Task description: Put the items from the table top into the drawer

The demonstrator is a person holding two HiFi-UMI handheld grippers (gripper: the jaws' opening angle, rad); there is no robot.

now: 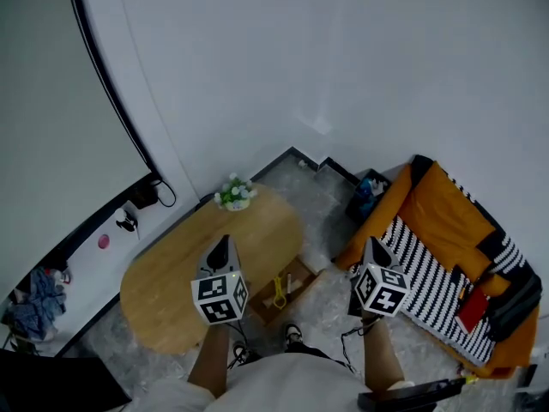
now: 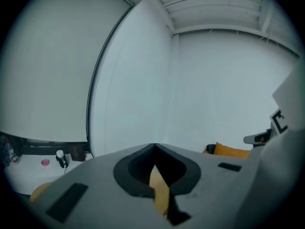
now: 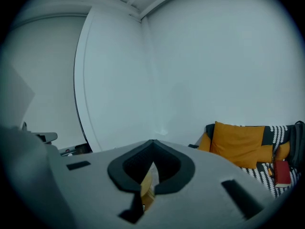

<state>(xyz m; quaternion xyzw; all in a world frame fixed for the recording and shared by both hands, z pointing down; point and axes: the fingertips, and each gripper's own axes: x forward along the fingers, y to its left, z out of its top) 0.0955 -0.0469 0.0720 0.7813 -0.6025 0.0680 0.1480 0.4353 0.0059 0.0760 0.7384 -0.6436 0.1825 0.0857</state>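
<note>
Both closed on nothing, left claw point(image 2: 155, 149) and right claw point(image 3: 152, 144) would likely just topple the flower pot point(image 1: 234, 194) on the bench point(image 1: 171, 290), we reckon.

Legible text, brands, numbers, signs: none were found. Left cube point(image 1: 220, 297) and right cube point(image 1: 380, 288): each bore black-and-white square markers, patterns only, without letters or digits. Other surfaces showed no print that could be read.

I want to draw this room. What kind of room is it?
Probably a living room. There is an oval wooden table with a little flower pot on it, and beside it an orange sofa with a black-and-white striped cover.
</note>
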